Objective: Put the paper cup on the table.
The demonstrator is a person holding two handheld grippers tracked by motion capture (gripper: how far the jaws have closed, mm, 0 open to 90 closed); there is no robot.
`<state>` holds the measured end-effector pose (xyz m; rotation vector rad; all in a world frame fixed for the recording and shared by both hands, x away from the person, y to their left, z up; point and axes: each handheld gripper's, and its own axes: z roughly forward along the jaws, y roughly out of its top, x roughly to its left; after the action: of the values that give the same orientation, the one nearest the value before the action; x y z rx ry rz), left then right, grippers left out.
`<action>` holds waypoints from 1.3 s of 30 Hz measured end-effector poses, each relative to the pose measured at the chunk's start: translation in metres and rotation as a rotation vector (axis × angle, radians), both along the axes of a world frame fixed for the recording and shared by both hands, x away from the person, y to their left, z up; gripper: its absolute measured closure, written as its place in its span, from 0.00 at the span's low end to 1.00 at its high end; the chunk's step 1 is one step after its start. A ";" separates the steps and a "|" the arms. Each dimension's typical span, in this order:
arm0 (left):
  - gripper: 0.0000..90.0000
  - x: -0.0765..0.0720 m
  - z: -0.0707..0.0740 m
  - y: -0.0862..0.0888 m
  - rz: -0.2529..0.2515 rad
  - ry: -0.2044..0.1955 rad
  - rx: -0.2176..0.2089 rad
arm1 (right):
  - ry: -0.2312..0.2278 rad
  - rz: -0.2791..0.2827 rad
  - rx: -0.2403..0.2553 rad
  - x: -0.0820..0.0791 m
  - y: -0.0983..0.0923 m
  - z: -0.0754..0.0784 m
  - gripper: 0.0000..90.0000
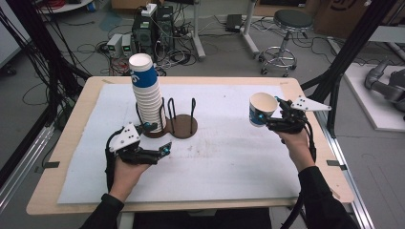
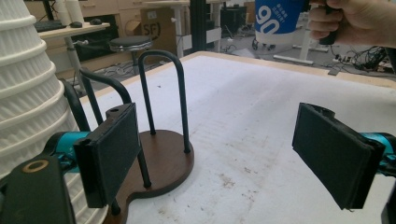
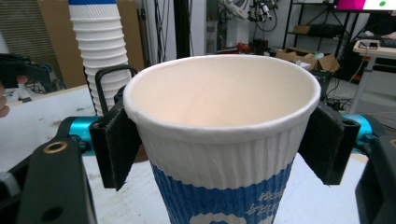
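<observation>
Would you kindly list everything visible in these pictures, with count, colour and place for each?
held cup: one, white with blue band, clamped in the right gripper above the table's right side
cup stack: one tall stack, white with blue band on top, standing in the holder's left side
cup holder: one, brown wooden base with black wire loops, table centre-left
table: one, wooden edge, white mat on top
stool: one, black seat on a chrome base, on the floor behind the table
computer towers: black, on the floor behind the table, number unclear
left gripper: one, black, open, beside the holder
right gripper: one, black, shut on the held cup
</observation>
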<state>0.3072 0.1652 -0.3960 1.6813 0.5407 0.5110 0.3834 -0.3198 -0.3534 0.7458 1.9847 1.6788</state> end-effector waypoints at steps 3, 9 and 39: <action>0.17 0.000 0.000 0.000 -0.001 -0.002 0.000 | 0.004 -0.005 0.002 0.002 0.000 -0.002 0.25; 0.17 0.000 -0.001 0.000 -0.002 0.002 -0.001 | 0.021 -0.015 0.009 0.005 -0.001 -0.006 0.25; 0.17 0.001 -0.003 -0.002 -0.014 0.005 0.003 | 0.091 -0.114 -0.025 0.022 -0.003 -0.046 0.25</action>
<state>0.3085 0.1628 -0.3994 1.6884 0.5317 0.4977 0.4057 -0.3227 -0.3991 0.9231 1.9799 1.5767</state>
